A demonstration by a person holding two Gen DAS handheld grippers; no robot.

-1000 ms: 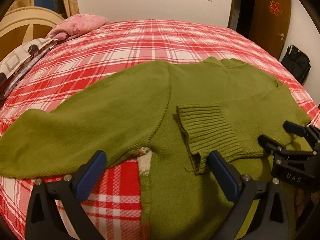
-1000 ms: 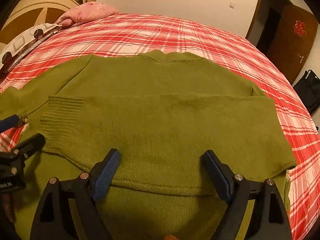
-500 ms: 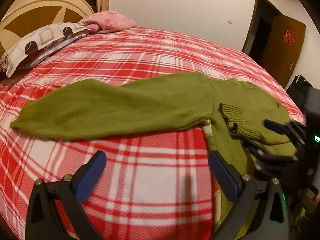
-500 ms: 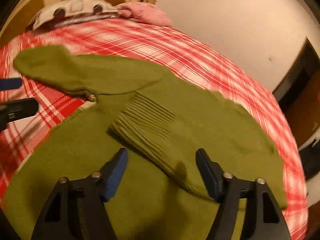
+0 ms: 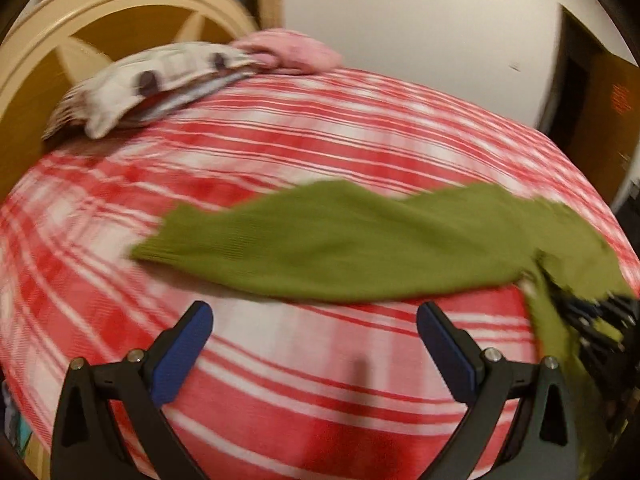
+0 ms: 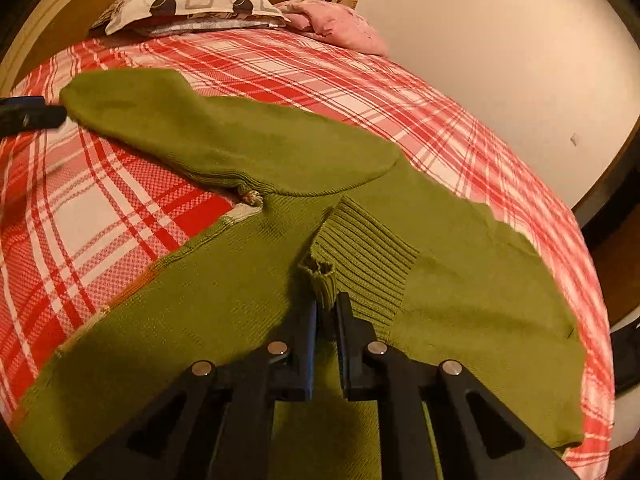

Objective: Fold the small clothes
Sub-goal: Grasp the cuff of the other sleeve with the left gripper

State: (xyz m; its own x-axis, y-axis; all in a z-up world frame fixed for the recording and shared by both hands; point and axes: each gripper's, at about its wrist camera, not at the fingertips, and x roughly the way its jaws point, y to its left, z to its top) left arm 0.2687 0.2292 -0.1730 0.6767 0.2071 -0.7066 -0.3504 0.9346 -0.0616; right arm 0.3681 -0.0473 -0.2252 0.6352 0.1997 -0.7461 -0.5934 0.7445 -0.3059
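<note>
A green knit sweater (image 6: pixel 224 312) lies flat on the red plaid bedspread (image 6: pixel 92 216). One sleeve is folded across its body and ends in a ribbed cuff (image 6: pixel 360 256). My right gripper (image 6: pixel 326 309) is closing tight on the near corner of that cuff, and the fabric is pinched between the pads. The other sleeve (image 5: pixel 344 248) stretches out to the left over the bedspread (image 5: pixel 304 364). My left gripper (image 5: pixel 316 338) hovers open just short of that sleeve, with nothing between its fingers. Its tip (image 6: pixel 24 117) shows beside the sleeve's end in the right wrist view.
A patterned pillow (image 6: pixel 188 4) and a pink cloth (image 6: pixel 340 24) lie at the head of the bed, against a round wooden headboard (image 5: pixel 100 20). A white wall (image 6: pixel 500 60) and a dark doorway (image 5: pixel 592 92) lie beyond the bed's far side.
The right gripper swung left over the sweater and shut on the ribbed cuff. The left gripper travelled left, from the sweater's body to the outstretched sleeve, and stayed open.
</note>
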